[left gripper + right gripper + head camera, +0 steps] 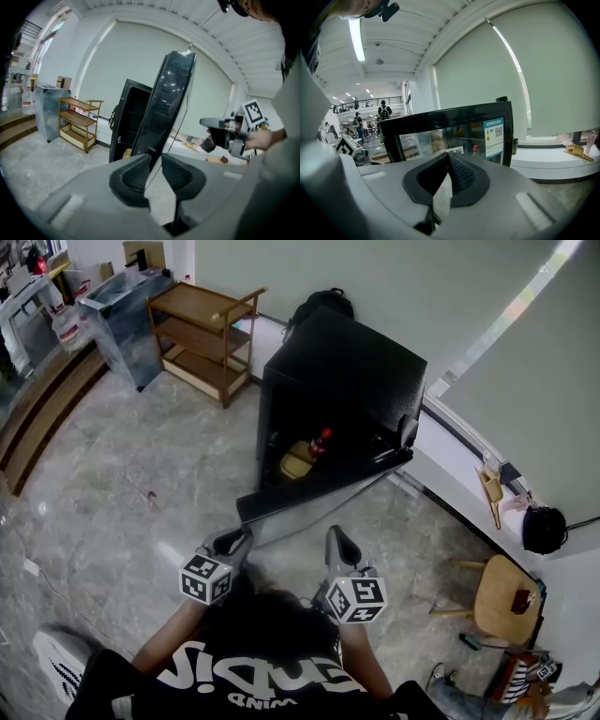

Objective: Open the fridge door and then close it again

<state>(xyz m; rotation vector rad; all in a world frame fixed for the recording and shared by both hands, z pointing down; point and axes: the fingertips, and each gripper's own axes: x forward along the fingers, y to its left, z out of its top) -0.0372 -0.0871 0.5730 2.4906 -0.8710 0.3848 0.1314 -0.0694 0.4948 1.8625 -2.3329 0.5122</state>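
At the near edge of the open fridge door (328,491), the left gripper (156,161) shows jaws slightly spread; the right gripper (446,158) shows jaws pressed together, empty.

- The fridge (342,367) is black all over; its door (319,488) is a black frame round clear glass, with a blue-and-white label (493,136) on it.
- Inside the fridge: a bottle (322,442) with a red cap, and a yellow thing (298,463) beside it.
- My left gripper (242,535) and my right gripper (336,538) are grey with black ribbed pads (133,176); each cube (205,579) bears black-and-white square markers.
- The floor (122,484) around the fridge is grey, veined like marble.
- Left of the fridge is a brown wooden shelf (202,334); right of it, a pale wooden stool (506,596).
- Behind the fridge, a black backpack (323,304) sits against a pale green wall (394,287).
- My shirt (253,662) is black with white lettering.
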